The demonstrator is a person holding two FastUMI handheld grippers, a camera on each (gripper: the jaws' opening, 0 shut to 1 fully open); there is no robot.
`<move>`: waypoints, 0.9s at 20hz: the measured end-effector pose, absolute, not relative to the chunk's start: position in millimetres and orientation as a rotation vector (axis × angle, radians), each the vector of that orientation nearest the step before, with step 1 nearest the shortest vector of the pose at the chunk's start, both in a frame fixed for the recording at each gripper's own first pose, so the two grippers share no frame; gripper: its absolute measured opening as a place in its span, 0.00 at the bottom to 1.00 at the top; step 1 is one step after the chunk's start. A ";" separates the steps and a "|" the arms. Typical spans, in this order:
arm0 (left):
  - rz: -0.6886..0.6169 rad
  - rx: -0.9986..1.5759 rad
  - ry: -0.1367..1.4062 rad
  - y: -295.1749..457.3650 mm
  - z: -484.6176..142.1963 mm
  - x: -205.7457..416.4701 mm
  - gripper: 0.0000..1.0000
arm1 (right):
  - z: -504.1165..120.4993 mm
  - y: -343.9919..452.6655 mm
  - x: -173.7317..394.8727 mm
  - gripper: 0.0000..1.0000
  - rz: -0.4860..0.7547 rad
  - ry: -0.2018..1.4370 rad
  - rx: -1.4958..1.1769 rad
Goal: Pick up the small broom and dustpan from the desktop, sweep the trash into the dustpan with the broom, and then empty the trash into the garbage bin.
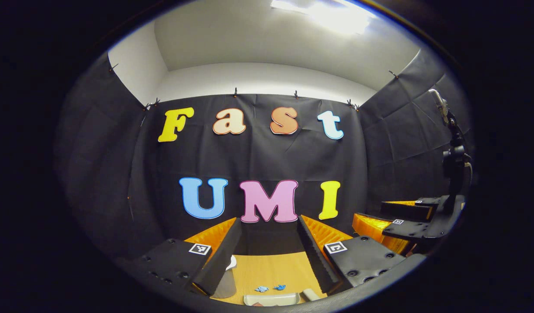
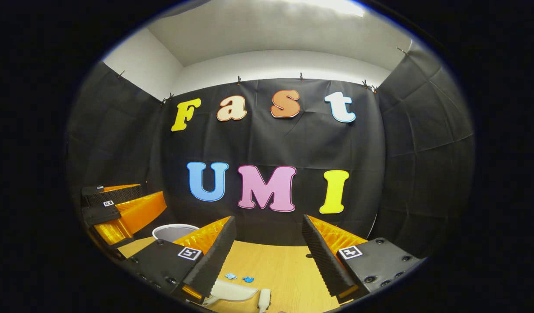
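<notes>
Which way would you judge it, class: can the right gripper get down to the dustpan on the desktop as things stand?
Probably yes. The right gripper is open above the desktop, and the dustpan lies just below its fingers with nothing lying between.

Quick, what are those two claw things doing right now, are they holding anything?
Left gripper: jaws open, holding nothing, above the desk.
Right gripper: jaws open, holding nothing.

Right tool (image 2: 267, 256) (fingers apart) above blue trash (image 2: 240, 277), dustpan (image 2: 232, 290).
</notes>
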State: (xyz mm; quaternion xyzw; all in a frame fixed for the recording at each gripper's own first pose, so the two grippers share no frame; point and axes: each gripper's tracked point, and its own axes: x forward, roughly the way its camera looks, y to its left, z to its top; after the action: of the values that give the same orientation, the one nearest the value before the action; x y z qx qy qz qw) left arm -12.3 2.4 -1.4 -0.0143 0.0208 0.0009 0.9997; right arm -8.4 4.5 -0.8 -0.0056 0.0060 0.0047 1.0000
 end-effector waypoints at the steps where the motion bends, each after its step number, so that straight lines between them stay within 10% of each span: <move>1: 0.000 -0.033 0.045 3.6 -1.5 -9.9 0.78 | -0.5 3.8 -9.2 0.94 0.007 0.011 -0.017; 18: -0.059 -0.080 0.185 -5.5 -44.2 -8.2 0.77 | -17.3 -21.3 -18.7 0.94 -0.072 0.066 -0.025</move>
State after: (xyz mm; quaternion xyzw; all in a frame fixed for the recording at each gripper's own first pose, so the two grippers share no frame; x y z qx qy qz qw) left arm -8.2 -5.5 -44.2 -0.0398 0.0924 -0.0293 0.9945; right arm -18.7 -21.3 -17.3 -0.0127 0.0327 -0.0357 0.9987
